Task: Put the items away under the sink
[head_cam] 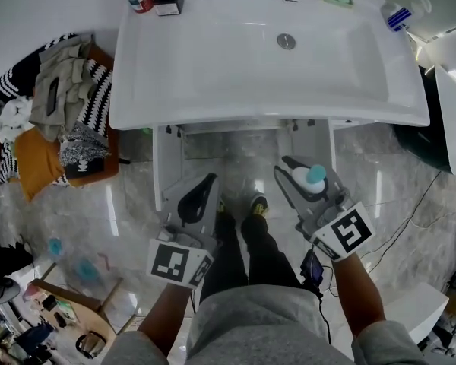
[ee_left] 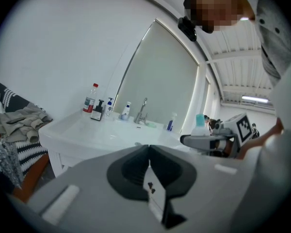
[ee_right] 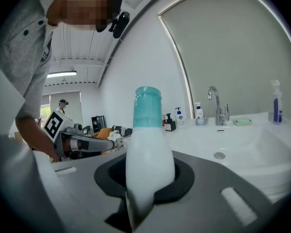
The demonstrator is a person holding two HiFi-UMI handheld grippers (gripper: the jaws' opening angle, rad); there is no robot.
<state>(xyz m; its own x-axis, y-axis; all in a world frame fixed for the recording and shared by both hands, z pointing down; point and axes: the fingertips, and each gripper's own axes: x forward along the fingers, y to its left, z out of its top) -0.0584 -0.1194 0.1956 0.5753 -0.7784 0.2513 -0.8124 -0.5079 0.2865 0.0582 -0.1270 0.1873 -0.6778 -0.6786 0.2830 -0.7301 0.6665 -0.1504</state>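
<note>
Within right gripper (head_cam: 306, 171), teal-capped white bottle (ee_right: 148, 154)

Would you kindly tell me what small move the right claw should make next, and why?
Probably lower the right claw and ease it forward towards the opening under the sink. It grips the white, teal-capped bottle, which is in front of that opening, not yet inside it.

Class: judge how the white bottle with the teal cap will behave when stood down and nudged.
The white bottle narrows toward its teal cap, so it probably stands steadily on its wider bottom. Its smooth side may slip.
</note>
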